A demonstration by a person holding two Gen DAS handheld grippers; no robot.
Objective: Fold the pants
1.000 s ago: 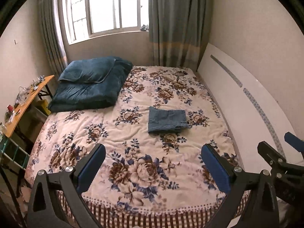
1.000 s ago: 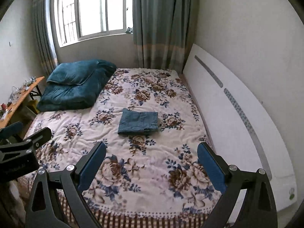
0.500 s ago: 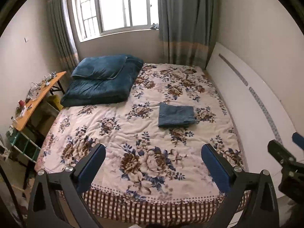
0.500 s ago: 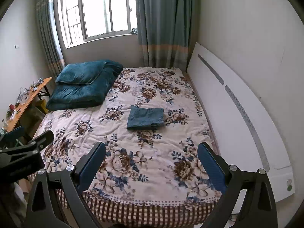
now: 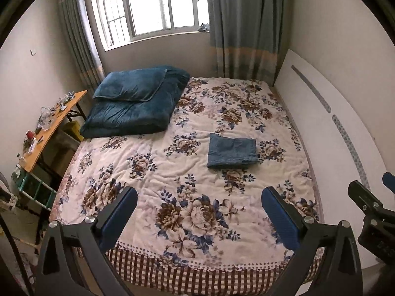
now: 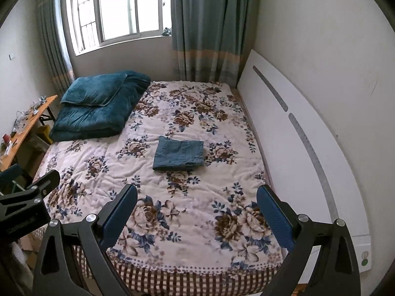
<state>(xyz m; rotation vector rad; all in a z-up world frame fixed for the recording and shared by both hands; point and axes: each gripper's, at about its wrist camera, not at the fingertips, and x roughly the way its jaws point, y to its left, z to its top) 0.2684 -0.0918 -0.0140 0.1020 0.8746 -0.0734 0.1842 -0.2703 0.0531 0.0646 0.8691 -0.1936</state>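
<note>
The blue denim pants (image 5: 232,151) lie folded into a flat rectangle near the middle of the floral bed cover (image 5: 172,172); they also show in the right wrist view (image 6: 179,153). My left gripper (image 5: 198,212) is open and empty, held over the foot of the bed, well short of the pants. My right gripper (image 6: 197,209) is open and empty too, beside the left one. The right gripper shows at the right edge of the left wrist view (image 5: 370,204). The left gripper shows at the left edge of the right wrist view (image 6: 27,192).
A dark teal folded quilt with a pillow (image 5: 135,103) lies at the bed's far left. A white board (image 5: 333,123) leans along the right wall. A cluttered wooden side table (image 5: 49,128) stands left of the bed. Window and curtains (image 5: 242,24) are behind.
Both grippers have pulled back and up from the bed, so the pants look smaller and the bed's foot edge has come into view. The pants have not moved.
</note>
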